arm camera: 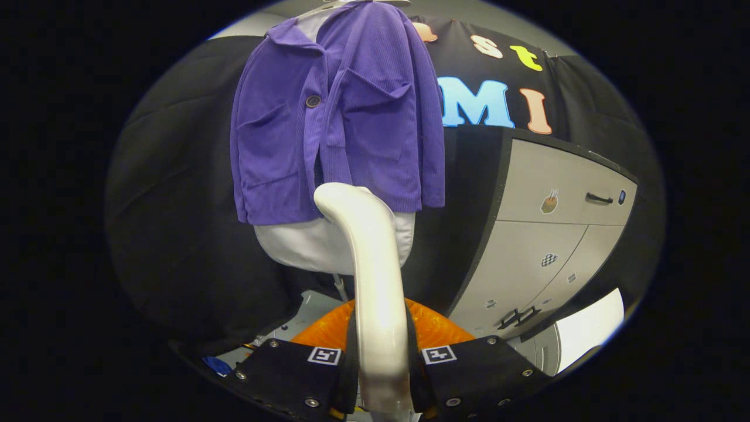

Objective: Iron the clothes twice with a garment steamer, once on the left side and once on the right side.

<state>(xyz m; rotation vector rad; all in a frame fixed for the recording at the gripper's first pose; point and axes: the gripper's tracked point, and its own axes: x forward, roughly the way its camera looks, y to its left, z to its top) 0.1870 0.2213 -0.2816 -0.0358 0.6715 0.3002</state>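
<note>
We see the hand-held gripper [381, 375] pointing forward and level, both fingers [293, 375] clamped on the garment steamer [369, 264], a smooth glossy white handle rising between them and curving left at its head. The head sits at the lower hem of the purple jacket [340, 111]; contact unclear. Jacket is ribbed, corduroy-like, with patch pockets and a dark button [313, 101], hung over a white shirt [299, 243]. An orange translucent base [433, 325] lies just beyond the fingers. A grey cabinet [545, 234] with black handles stands right of the jacket.
</note>
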